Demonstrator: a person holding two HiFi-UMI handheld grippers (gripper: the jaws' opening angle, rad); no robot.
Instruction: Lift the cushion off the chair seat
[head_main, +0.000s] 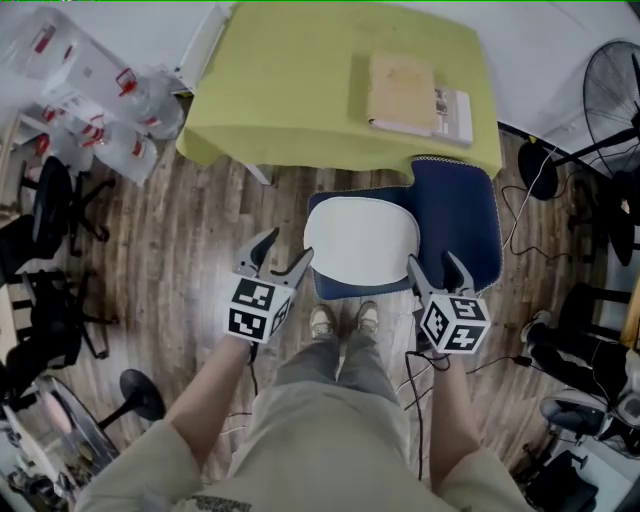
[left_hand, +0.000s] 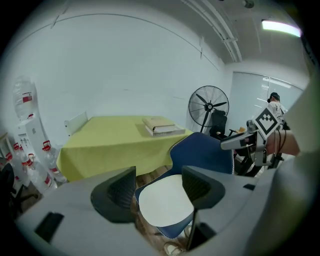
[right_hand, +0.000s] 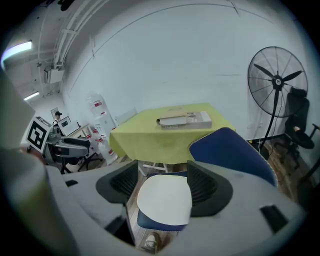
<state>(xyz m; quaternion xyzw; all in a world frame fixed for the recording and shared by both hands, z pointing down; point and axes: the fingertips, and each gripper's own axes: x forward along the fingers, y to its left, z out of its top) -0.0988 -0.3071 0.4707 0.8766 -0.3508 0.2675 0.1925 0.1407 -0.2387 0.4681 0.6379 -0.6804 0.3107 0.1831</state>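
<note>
A white cushion (head_main: 361, 240) lies flat on the seat of a blue chair (head_main: 462, 205) in front of the person's feet. My left gripper (head_main: 287, 250) hangs open just left of the cushion's near edge, apart from it. My right gripper (head_main: 432, 264) is open at the cushion's right near corner, above the seat. In the left gripper view the cushion (left_hand: 165, 206) shows in the gap of the left gripper (left_hand: 159, 190), well beyond the jaws. The right gripper view frames the cushion (right_hand: 164, 201) the same way in the right gripper (right_hand: 164, 185). Nothing sits between either pair of jaws.
A table under a yellow-green cloth (head_main: 290, 80) stands right behind the chair, with books (head_main: 412, 95) on it. Large water bottles (head_main: 95, 105) crowd the far left, dark office chairs (head_main: 50, 205) the left. A floor fan (head_main: 612, 85) and cables (head_main: 530, 235) are at the right.
</note>
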